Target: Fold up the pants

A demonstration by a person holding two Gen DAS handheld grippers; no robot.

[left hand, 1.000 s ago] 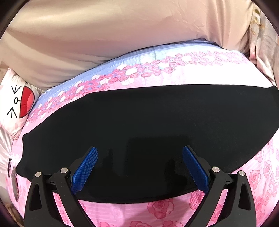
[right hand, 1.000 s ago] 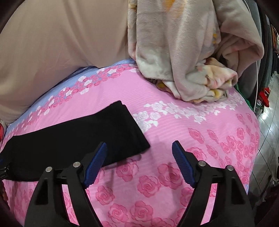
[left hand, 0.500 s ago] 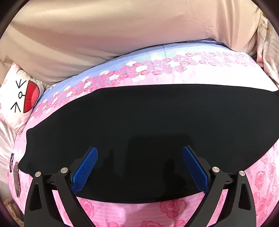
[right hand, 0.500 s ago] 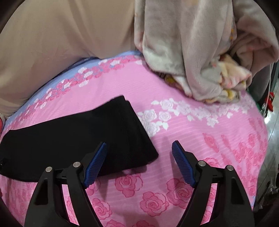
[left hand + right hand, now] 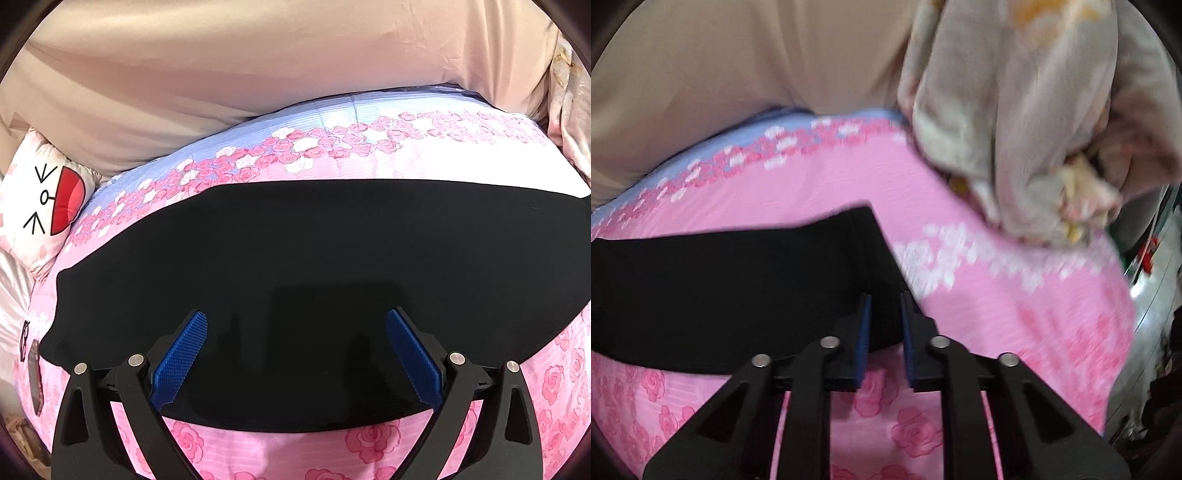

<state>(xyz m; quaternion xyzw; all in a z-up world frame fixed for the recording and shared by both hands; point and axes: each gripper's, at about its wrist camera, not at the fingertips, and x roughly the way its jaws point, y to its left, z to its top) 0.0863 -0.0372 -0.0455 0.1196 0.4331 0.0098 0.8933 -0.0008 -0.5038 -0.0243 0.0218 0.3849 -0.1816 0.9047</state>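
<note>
Black pants (image 5: 314,258) lie flat across the pink rose bedsheet (image 5: 369,446), stretched left to right. My left gripper (image 5: 295,332) hovers low over their near edge, wide open, blue pads apart with nothing gripped. In the right wrist view the pants (image 5: 738,280) end in a leg hem at the middle. My right gripper (image 5: 884,306) sits at that hem's near corner. Its jaws are closing, drawn almost together, with black fabric pinched between the blue pads. This view is motion-blurred.
A bunched beige floral blanket (image 5: 1015,129) lies on the bed's far right. A white pillow with a cartoon face (image 5: 40,206) sits at the far left. Beige cloth (image 5: 258,66) rises behind the bed. A small dark object (image 5: 34,380) lies by the left edge. The floor (image 5: 1156,295) shows at the right.
My right gripper went from wide open to nearly together on the pants' hem corner, shifting left and rolling. The left gripper has stayed open over the pants.
</note>
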